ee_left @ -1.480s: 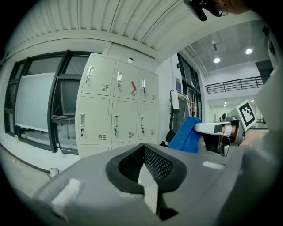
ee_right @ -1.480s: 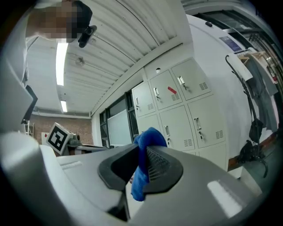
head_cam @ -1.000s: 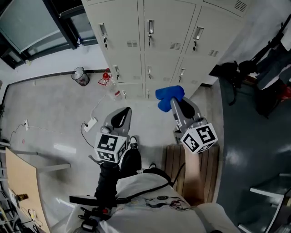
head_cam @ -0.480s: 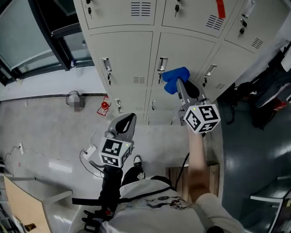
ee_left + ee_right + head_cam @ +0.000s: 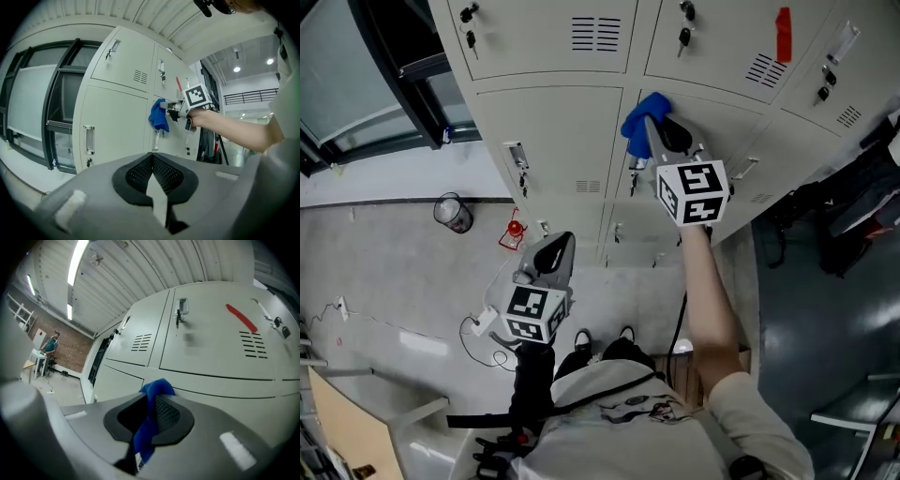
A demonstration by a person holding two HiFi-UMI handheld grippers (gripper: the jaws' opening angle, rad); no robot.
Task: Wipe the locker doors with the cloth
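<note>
A bank of pale grey lockers [image 5: 553, 122] fills the upper part of the head view. My right gripper [image 5: 654, 120] is raised to a middle-row door and is shut on a blue cloth [image 5: 637, 120], which lies against the door's top left corner near its handle. In the right gripper view the blue cloth [image 5: 149, 420] hangs pinched between the jaws, close to the locker doors [image 5: 211, 348]. My left gripper [image 5: 551, 251] hangs low, away from the lockers, jaws shut with nothing between them. The left gripper view shows the blue cloth [image 5: 159, 116] and the right gripper [image 5: 172, 106] against the lockers [image 5: 112, 126].
A small wire bin [image 5: 452, 212] and a red object [image 5: 515, 229] stand on the floor by the locker base. A white power strip with cable [image 5: 483, 323] lies on the floor. Dark bags [image 5: 853, 216] sit at the right. A window [image 5: 366, 94] is at the left.
My right gripper has risen with the blue cloth from near the lower lockers up to the middle-row door. The head view has tilted upward. The left gripper has stayed low.
</note>
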